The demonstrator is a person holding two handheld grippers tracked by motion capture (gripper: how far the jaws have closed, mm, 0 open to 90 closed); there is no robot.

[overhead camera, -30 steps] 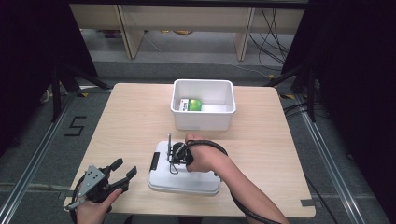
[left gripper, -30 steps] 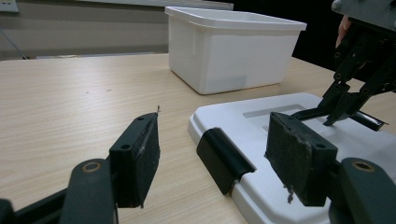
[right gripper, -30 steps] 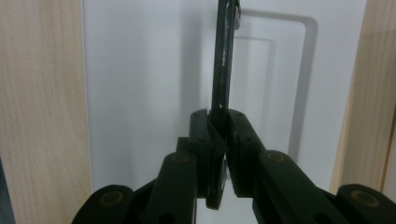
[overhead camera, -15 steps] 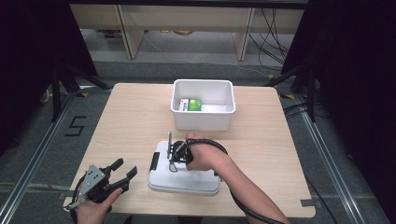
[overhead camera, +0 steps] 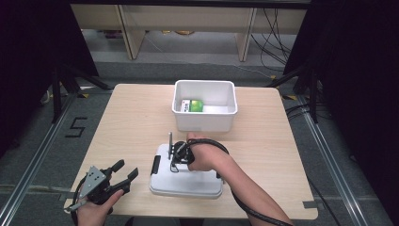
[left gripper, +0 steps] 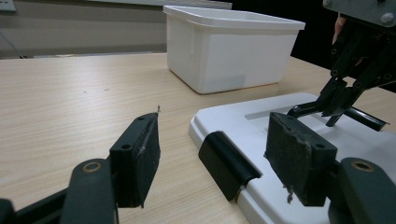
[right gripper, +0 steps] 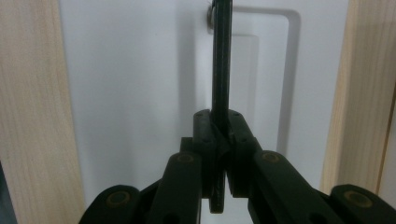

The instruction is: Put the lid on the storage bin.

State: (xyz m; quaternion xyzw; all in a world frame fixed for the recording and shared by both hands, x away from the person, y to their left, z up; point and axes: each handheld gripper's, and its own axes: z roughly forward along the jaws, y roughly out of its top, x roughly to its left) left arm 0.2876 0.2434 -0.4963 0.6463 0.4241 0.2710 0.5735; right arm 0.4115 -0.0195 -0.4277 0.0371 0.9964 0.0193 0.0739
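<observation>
Right gripper view | right claw [right gripper: 218, 140] clamps lid [right gripper: 130, 70] handle [right gripper: 220, 60]; handle's long axis points away | left claw [left gripper: 210, 158] open

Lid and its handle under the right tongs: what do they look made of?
The lid looks like smooth white moulded plastic, with a soft sheen and rounded edges. The handle clamped by the right tongs looks like glossy black plastic, though coated metal is possible.

You have one worktop [overhead camera: 127, 122], one white bin [overhead camera: 204, 115] at the far side holding one green box [overhead camera: 193, 105], one white lid [overhead camera: 188, 181] near you with two black latches [left gripper: 229, 163], and two claws.
</observation>
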